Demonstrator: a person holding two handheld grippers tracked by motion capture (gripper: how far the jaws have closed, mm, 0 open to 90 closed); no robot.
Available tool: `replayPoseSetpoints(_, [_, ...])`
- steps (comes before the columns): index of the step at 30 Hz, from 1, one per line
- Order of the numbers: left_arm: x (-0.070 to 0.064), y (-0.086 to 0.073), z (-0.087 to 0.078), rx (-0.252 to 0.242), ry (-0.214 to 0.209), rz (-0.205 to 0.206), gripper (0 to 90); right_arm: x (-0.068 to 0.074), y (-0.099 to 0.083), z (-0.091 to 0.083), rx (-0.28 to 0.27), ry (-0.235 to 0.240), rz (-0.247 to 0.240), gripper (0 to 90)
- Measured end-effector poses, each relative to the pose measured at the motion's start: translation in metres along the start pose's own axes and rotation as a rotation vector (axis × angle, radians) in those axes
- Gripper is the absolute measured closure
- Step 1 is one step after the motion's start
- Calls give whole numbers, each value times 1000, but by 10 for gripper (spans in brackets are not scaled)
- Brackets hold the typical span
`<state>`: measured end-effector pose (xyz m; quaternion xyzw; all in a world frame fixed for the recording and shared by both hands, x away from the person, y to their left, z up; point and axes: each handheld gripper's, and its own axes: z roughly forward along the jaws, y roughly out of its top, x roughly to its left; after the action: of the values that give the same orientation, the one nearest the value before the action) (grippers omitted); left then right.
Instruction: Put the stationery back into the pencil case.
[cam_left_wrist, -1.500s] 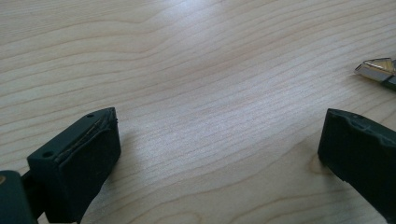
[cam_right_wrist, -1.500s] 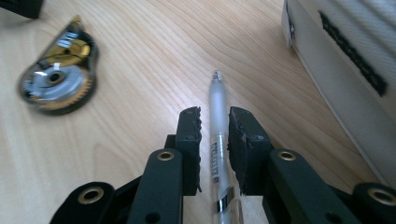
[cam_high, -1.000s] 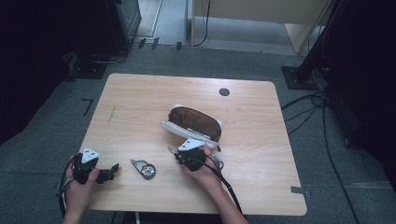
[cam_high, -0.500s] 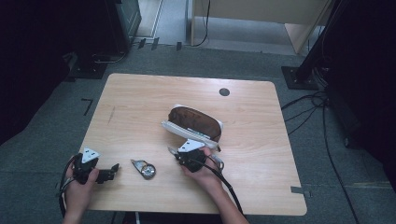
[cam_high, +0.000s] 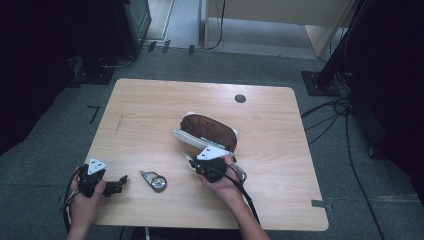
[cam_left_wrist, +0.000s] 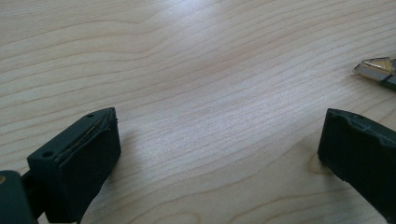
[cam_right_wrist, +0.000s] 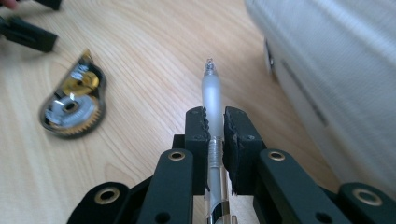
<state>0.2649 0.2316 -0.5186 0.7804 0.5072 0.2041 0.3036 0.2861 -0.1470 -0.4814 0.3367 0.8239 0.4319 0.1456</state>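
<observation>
**Holding a pen beside an open case: stock of the surface, left to right**

- Left gripper (cam_high: 107, 186): at the near-left edge of the surface (cam_high: 150, 115), fingers (cam_left_wrist: 77, 161) spread wide, nothing between them; likely parked clear.
- Correction-tape dispenser (cam_high: 155, 181): flat, between the grippers, apart from both.
- Right gripper (cam_high: 202, 162): fingers closed on a clear pen (cam_right_wrist: 212, 100), tip forward, probably for or from the case.
- Pencil case (cam_high: 207, 132): just beside the right gripper.
- Open room: bare wood far-left and right.
</observation>
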Motion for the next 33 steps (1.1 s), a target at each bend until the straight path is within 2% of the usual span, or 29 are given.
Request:
replayPoseSetpoints(22, [0, 0, 0, 0, 0, 0, 0, -18, 39, -55, -77, -8, -15, 806])
replayPoseSetpoints(28, [0, 0, 0, 0, 0, -1, 0, -28, 49, -66, -99, -3, -8, 806])
replayPoseSetpoints(33, [0, 0, 0, 0, 0, 0, 0, -39, 59, -74, -109, -28, -20, 806])
